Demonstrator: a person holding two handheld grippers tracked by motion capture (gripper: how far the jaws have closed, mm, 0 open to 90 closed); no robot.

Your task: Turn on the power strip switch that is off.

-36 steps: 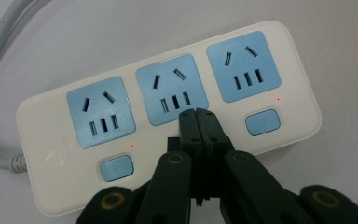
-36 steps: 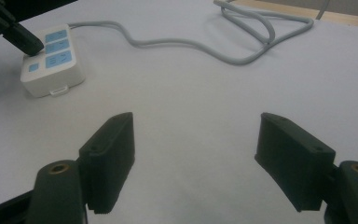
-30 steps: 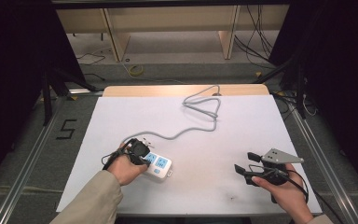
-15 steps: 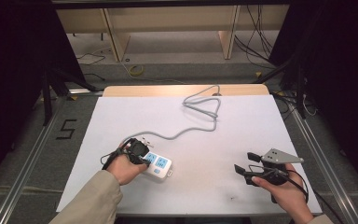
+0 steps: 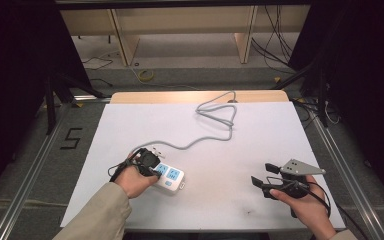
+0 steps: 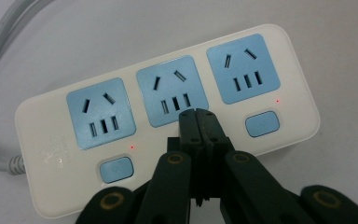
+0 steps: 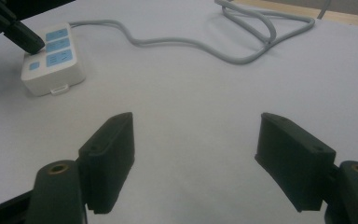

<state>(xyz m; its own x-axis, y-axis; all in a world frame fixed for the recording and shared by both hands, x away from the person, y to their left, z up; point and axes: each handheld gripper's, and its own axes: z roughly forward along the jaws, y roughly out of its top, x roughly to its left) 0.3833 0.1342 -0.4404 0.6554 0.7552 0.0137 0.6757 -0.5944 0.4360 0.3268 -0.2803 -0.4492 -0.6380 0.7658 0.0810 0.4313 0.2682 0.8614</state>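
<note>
A white power strip [image 5: 170,176] with three blue sockets lies on the white table [image 5: 240,150] at the front left. Its grey cable [image 5: 215,119] runs off toward the far edge in loops. My left gripper [image 5: 154,169] is shut with nothing between its jaws. Its tips rest over the power strip [image 6: 168,121] just below the middle socket, where they hide that socket's button; my left gripper [image 6: 198,119] points straight down at it. Small red lights glow beside the two outer buttons. At the front right my right gripper [image 5: 263,175] stands open over bare table, apart from the strip [image 7: 51,60]; nothing sits within my right gripper [image 7: 196,135].
The cable [image 7: 242,51] loops across the far middle of the table. Beyond the far edge stand a wooden frame [image 5: 180,20] and loose floor cables. Metal rails run along both sides, with a "5" mark [image 5: 71,138] on the floor at the left.
</note>
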